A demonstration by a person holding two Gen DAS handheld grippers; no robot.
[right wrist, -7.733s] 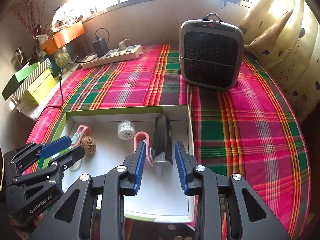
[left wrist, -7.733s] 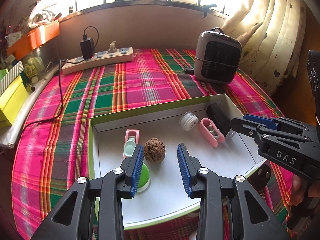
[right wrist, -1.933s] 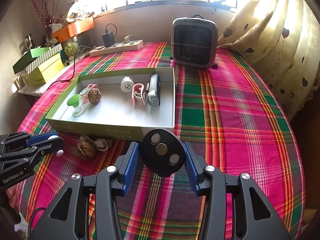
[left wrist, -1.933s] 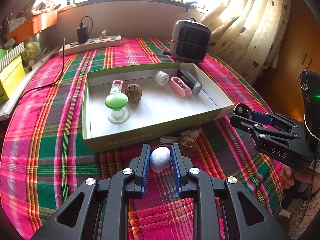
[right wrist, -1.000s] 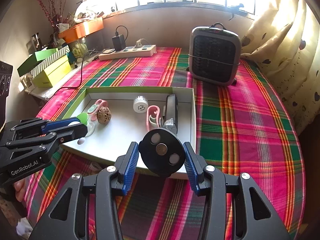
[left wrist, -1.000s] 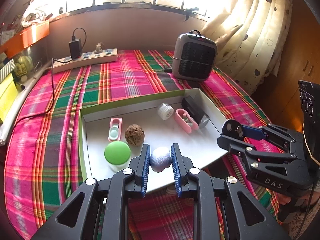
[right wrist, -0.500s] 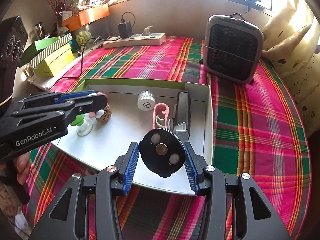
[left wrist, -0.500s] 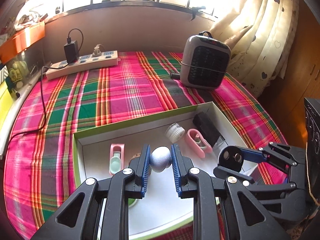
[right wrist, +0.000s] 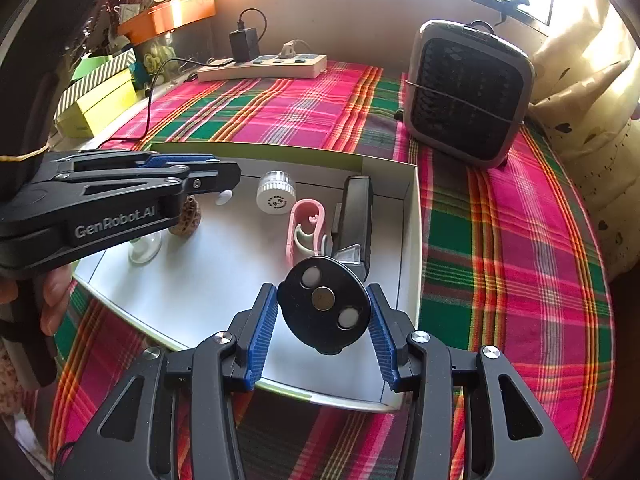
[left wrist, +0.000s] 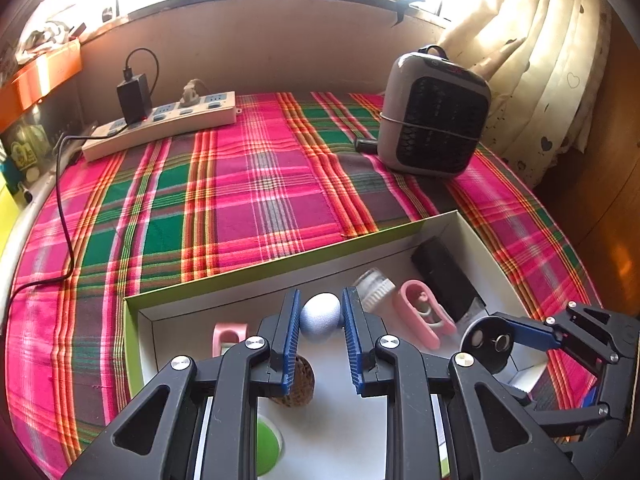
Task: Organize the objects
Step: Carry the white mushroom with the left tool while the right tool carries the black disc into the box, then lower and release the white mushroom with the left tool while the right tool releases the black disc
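Left wrist view, bottom centre of the frame: the left gripper [left wrist: 320,316] is pinching a small pale blue-grey egg-shaped object [left wrist: 320,314] between its blue ribbed pads, and both tools, which were hanging over bare cloth in front of the box about two seconds ago, are now hanging over the white floor of the shallow green-sided cardboard box [left wrist: 248,276]. That is suggesting the carry is nearly over and the release into the box is the next step. At lower right of that frame, the right gripper [right wrist: 323,318] is clamping a flat black round disc with three metal studs [right wrist: 323,305] by its rim, over the near right part of the box in the right wrist view. Directly under the left tool, a brown wrinkled walnut-like ball [left wrist: 298,384] and a green-topped clear stopper [left wrist: 267,446] are lying, so the egg is probably needing a bare patch just beyond them. Farther in, a pink plastic clip case [left wrist: 226,336], a white ribbed cap [right wrist: 276,197], a pink looped plastic holder [right wrist: 305,226] and a long black rectangular device [right wrist: 356,216] are crowding the box's far right side. Beyond the box, on the pink and green plaid tablecloth [left wrist: 256,184], a grey fan heater [left wrist: 434,124] is standing at upper right and a white power strip [left wrist: 160,128] is lying at upper left.
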